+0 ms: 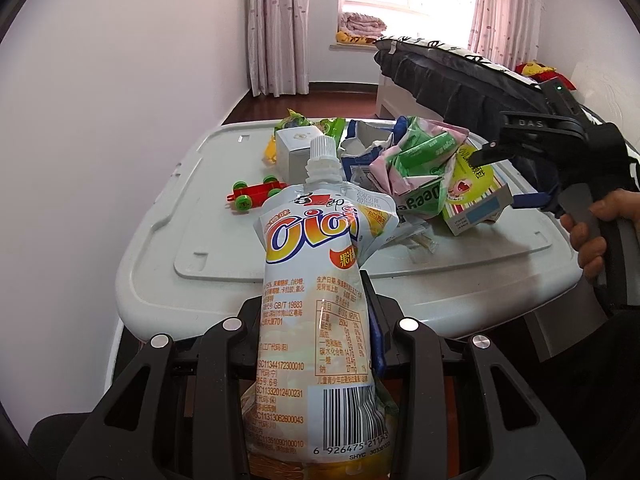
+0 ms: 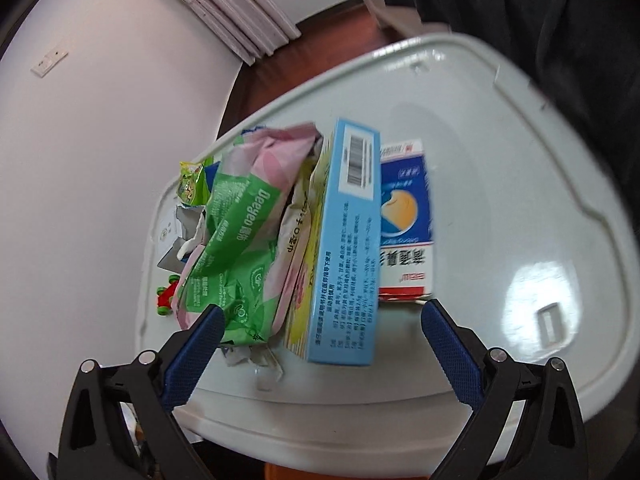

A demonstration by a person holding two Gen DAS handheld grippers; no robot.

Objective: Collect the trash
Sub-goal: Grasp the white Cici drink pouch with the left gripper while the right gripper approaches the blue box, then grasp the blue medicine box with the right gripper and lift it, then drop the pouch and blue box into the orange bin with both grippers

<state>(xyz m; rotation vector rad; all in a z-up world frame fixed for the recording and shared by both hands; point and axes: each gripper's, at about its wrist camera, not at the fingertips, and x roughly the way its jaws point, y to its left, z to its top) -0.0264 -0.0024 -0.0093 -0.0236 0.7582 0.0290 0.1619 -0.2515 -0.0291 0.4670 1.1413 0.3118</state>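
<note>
**Left holding pouch, right open over the trash pile**

Left gripper [image 1: 320,344]: jaws closed on the spouted drink pouch [image 1: 320,280], clamped across its lower-middle body, spout pointing up and away. The pouch looks empty or nearly so: light, floppy film, slick. The grip on the flat body looks okay, but it could slide if swung fast. The neck below the cap is the stiffer alternative hold.

Right gripper [image 2: 320,332]: jaws spread wide, holding nothing, fingers either side of the pile's near edge on the grey bin lid [image 2: 500,184].

Between the fingers:
- light blue carton [image 2: 352,240] standing on edge, leaning against the wrappers. Stiff card, light, probably empty; best taken across its thin faces.
- green-pink wrapper [image 2: 240,240], crumpled against the left finger. Soft, compresses, will likely drag neighbours along.
- blue-white box [image 2: 404,224] behind the carton, touching it.

In the way / not trash: red toy car with green wheels [image 1: 252,194] just left of the pile, yellow toy [image 1: 271,152], small white box [image 1: 296,148] further back. Keep the close off the toy car. The pile is tangled, so closing here probably takes carton plus wrapper together; loose paper scraps at the near edge may spill off the lid.
</note>
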